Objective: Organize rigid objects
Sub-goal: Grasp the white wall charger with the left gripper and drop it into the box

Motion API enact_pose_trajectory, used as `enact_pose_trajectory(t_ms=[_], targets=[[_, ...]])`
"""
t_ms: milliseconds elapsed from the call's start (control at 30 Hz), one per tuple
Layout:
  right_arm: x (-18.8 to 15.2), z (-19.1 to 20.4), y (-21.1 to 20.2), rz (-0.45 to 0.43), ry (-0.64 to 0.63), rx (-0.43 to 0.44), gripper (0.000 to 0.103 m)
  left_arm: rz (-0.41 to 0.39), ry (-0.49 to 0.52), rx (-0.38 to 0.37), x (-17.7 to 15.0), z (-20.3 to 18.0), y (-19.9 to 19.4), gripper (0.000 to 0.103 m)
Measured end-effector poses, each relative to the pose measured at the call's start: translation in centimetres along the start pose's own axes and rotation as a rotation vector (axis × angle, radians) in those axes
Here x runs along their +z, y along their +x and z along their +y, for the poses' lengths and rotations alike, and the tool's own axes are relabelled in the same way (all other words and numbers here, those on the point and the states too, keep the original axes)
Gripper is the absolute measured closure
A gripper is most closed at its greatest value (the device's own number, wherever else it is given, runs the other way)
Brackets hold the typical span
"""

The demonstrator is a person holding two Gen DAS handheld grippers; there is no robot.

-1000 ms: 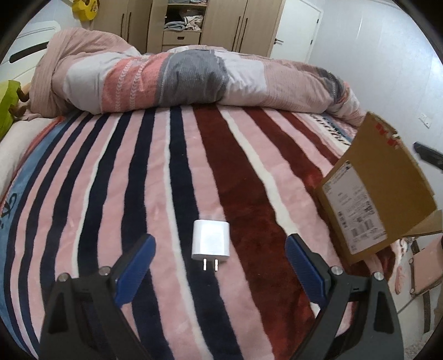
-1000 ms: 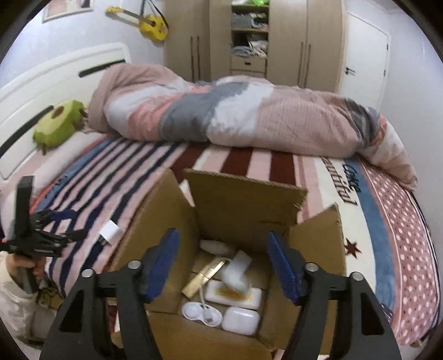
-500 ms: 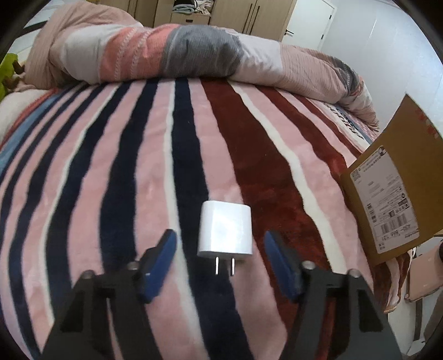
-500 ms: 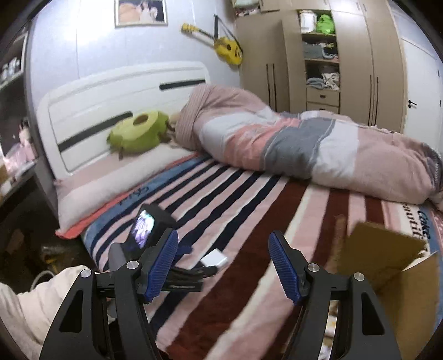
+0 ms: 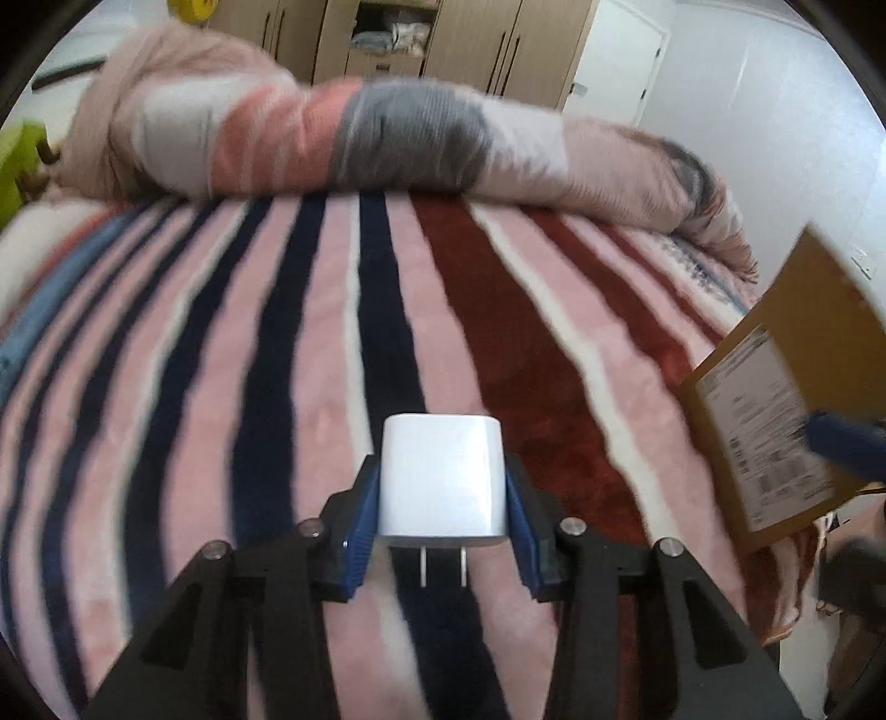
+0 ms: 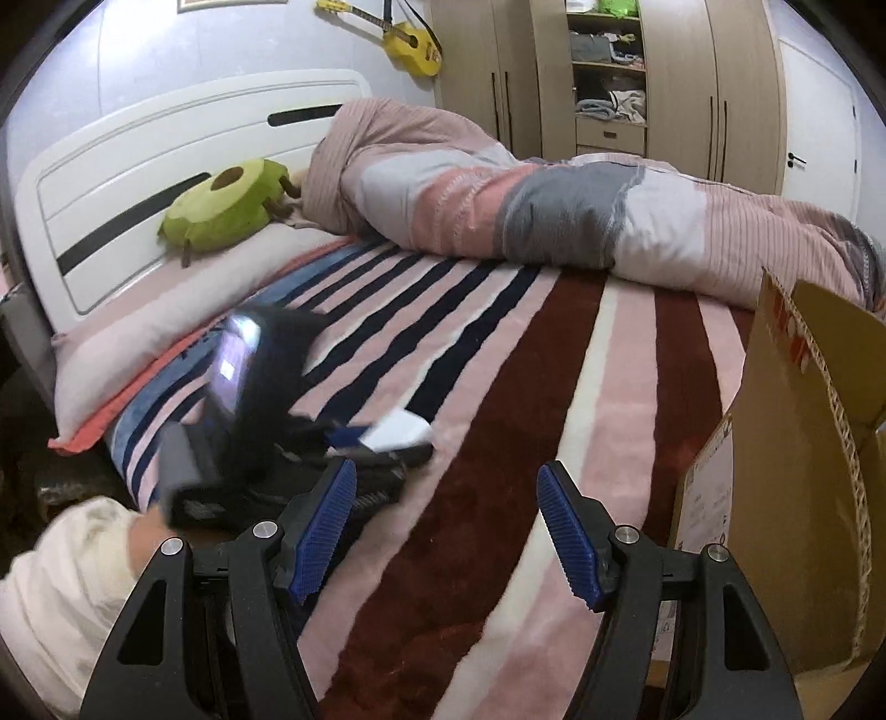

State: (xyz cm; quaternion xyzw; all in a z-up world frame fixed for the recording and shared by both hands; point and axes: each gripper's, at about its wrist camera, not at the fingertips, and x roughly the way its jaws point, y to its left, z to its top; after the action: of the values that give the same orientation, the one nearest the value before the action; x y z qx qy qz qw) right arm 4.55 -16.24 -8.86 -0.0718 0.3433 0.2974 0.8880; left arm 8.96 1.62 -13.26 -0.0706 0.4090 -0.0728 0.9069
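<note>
Striped fleece blanket (image 5: 232, 399) in pink, navy, maroon and white covers the bed under both grippers, with a bunched patchwork duvet (image 6: 554, 216) lying across it beyond the jaws. Between the jaws of the left gripper (image 5: 442, 498) sits a white USB wall charger (image 5: 442, 482), its blue pads (image 5: 360, 520) pressed against its two sides and its two metal prongs pointing back toward the camera. Whether the charger touches the blanket or is lifted off it cannot be told. Off to the right of these jaws stands a cardboard box (image 5: 797, 399) with a printed shipping label facing the camera.

From the right wrist view, the right gripper (image 6: 446, 531) has its jaws spread wide with nothing between them, only blanket beneath. Ahead and to the left of them the left gripper (image 6: 343, 437) appears blurred, the charger (image 6: 396, 435) at its tip. The box (image 6: 797, 471) stands just to the right of the right jaws, one flap raised. Farther off, a green avocado plush (image 6: 227, 205) rests against the white headboard (image 6: 138, 183), and a yellow ukulele (image 6: 410, 39) hangs on the wall beside a wooden wardrobe (image 6: 681, 77).
</note>
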Motion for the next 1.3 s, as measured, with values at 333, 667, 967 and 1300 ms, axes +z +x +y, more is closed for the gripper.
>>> enact_pose_trajectory(t_ms=[333, 667, 967, 1300], targets=[[-0.3, 2.0, -0.1, -0.005, -0.085, 0.022, 0.038, -0.201, 0.229, -0.015, 8.1, -6.8, -14.4, 0.064], [-3.1, 2.8, 5.1, 0.058, -0.079, 0.015, 0.038, -0.007, 0.466, -0.370, 12.6, -24.2, -12.4, 0.064], [-4.2, -0.3, 6.8, 0.072, -0.010, 0.005, 0.038, 0.200, 0.511, -0.334, 12.3, -30.1, -5.0, 0.060], [-4.0, -0.2, 6.6, 0.062, 0.006, 0.024, 0.038, -0.146, 0.426, -0.248, 12.5, -22.1, -15.7, 0.004]])
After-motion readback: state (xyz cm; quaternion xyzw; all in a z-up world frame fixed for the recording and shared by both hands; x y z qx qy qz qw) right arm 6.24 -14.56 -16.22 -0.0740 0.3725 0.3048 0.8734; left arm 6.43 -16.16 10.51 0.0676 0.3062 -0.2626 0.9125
